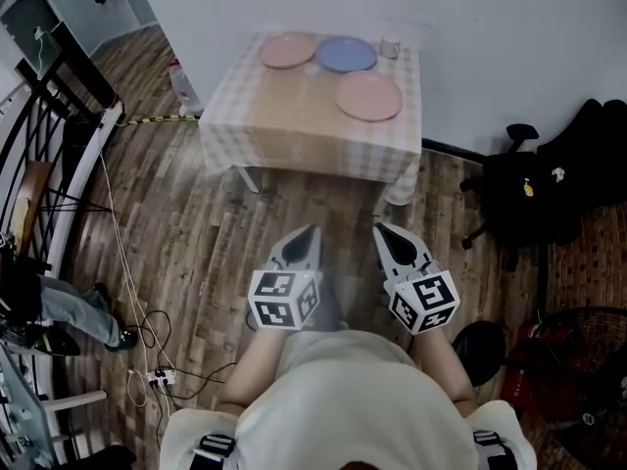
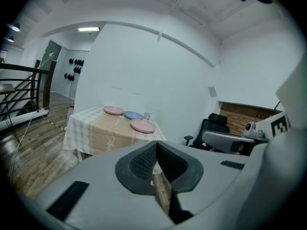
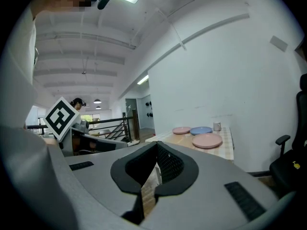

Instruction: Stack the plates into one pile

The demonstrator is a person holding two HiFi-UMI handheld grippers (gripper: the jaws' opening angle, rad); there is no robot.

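A far pink plate (image 1: 287, 51) at the table's 11 o'clock, a blue plate (image 1: 346, 54) just beside it and a near pink plate (image 1: 368, 96) towards the front, right of centre, are laid unstacked on the table (image 1: 294, 135) — 3 in all. A cup (image 1: 390, 47) is set by the blue plate. The table is found at 12 o'clock from both grippers, well apart from them. The left gripper (image 1: 310, 231) and right gripper (image 1: 384, 231) are closed on nothing, tips aimed at the table. The right gripper is judged nearer the near pink plate — being round, no plate has a long axis.
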